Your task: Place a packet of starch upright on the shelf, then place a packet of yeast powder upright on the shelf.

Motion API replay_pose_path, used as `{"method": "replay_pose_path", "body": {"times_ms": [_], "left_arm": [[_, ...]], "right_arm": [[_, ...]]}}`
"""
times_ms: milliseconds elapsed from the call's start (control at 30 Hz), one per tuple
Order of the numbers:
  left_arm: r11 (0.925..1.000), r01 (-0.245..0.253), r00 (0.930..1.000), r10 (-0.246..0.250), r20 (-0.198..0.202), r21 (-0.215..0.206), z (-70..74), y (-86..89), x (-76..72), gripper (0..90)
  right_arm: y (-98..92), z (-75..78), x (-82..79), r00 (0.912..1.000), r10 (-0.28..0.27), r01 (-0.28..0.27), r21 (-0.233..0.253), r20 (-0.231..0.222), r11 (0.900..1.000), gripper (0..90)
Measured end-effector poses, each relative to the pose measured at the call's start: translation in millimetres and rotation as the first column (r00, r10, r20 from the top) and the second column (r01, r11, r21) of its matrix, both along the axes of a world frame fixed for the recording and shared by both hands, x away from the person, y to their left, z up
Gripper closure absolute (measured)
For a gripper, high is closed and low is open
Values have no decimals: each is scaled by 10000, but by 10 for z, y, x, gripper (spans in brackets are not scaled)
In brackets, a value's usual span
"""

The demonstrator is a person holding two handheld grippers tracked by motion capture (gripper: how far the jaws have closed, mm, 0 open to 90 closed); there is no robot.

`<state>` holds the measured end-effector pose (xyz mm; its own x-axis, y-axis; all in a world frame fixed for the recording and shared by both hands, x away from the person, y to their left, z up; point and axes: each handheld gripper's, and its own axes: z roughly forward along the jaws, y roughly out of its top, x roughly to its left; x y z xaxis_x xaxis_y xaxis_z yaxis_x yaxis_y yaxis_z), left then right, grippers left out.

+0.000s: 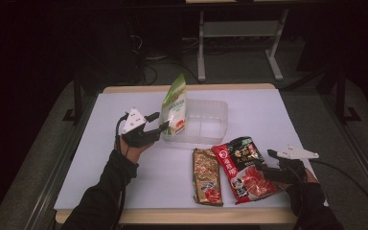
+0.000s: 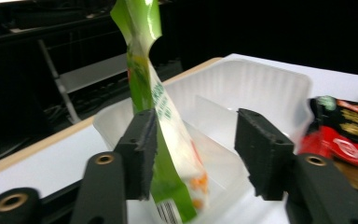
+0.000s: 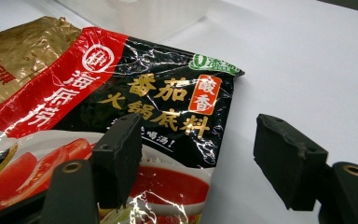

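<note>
Fingers of left gripper [image 2: 193, 158] spread round green pouch [image 2: 161, 112] in bin [image 2: 270, 84] — right gripper [image 3: 198, 158] spread over red packet [image 3: 135, 102].

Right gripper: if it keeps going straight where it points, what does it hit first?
Likely the red-and-black packet: the right gripper stands open astride its right edge, one jaw over the packet, the other over bare table. Depth unclear.

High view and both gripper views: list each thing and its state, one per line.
Green pouch: upright, leaning in the clear bin.
Clear bin: open, on the table.
Red-black pouch: flat, sealed.
Gold pouch: flat beside it.
Left gripper: open, one jaw touching the green pouch.
Right gripper: open over the red-black pouch's edge.
</note>
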<state>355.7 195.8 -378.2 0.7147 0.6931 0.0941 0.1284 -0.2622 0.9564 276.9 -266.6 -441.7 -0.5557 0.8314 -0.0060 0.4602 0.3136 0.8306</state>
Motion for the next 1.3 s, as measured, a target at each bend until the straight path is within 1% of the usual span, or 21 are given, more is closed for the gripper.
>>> {"method": "replay_pose_path", "body": {"times_ms": [33,133,200,300,367,467,567,633,667,733,800,833,900,933,967,1000,1067,1133,1200,1233,1300], "left_arm": [[10000,60,10000,-60,-14,-50,2,24,-20,433],[9997,248,9987,-251,-443,-68,21,108,-90,385],[9988,499,9965,-498,-667,-11,11,160,-144,381],[9968,776,9923,-752,-987,212,-44,213,-215,362],[9957,839,9914,-796,-1035,382,-91,235,-257,346],[9928,1170,9822,-1117,-1508,266,-183,263,-299,370],[9867,1601,9663,-1512,-2086,267,-267,241,-320,370],[9795,2002,9474,-1876,-2595,227,-308,208,-303,361],[9793,2005,9424,-1847,-2788,291,-326,191,-295,340],[9720,2347,9159,-2176,-3372,104,-373,163,-272,325],[9687,2474,9028,-2239,-3671,177,-411,131,-264,297],[9648,2631,8886,-2419,-3898,10,-431,121,-254,297],[9622,2722,8731,-2529,-4168,-138,-475,87,-235,298],[9571,2891,8597,-2677,-4351,-178,-499,60,-224,299],[9537,3008,8561,-2724,-4392,-52,-520,22,-218,298],[9533,3019,8569,-2678,-4405,77,-538,-21,-213,297],[9445,3285,8370,-2929,-4622,-36,-562,-107,-196,298],[9372,3487,8275,-3098,-4684,-38,-573,-195,-188,298],[9280,3719,8081,-3361,-4838,-236,-589,-304,-162,297],[9262,3757,8030,-3430,-4874,-328,-595,-346,-152,292],[9139,4017,7780,-3743,-5046,-586,-614,-457,-108,284]], "right_arm": [[3,0,1,10000,9,-9,2,-5,10000,317],[7,6,0,10000,74,-74,19,16,10000,324],[8,15,-1,9999,128,-128,12,18,9999,334],[16,16,-1,9998,206,-206,-15,-4,9998,338],[19,17,-3,9997,229,-229,-32,0,9997,338],[22,19,0,9997,227,-227,-14,-16,9997,342],[36,27,6,9997,247,-247,-75,2,9997,335],[48,27,12,9996,282,-281,-121,52,9995,327],[51,25,15,9995,319,-318,-165,48,9994,327],[51,25,17,9995,326,-325,-148,32,9994,327],[52,19,25,9995,315,-315,-107,-1,9994,327],[55,17,26,9994,336,-336,-119,-7,9994,327],[63,13,22,9993,371,-371,-135,-15,9992,327],[66,12,18,9992,399,-399,-158,-13,9991,327],[69,13,12,9992,400,-400,-165,-12,9991,327],[73,13,5,9992,389,-390,-167,-18,9991,327],[78,3,-9,9990,446,-447,-216,-54,9988,327],[73,-7,-26,9989,458,-460,-303,-61,9985,327],[59,-3,-43,9992,386,-387,-262,-45,9989,327],[52,-3,-51,9993,372,-373,-265,-46,9990,327],[46,-7,-63,9993,361,-363,-280,-62,9990,327]]}}
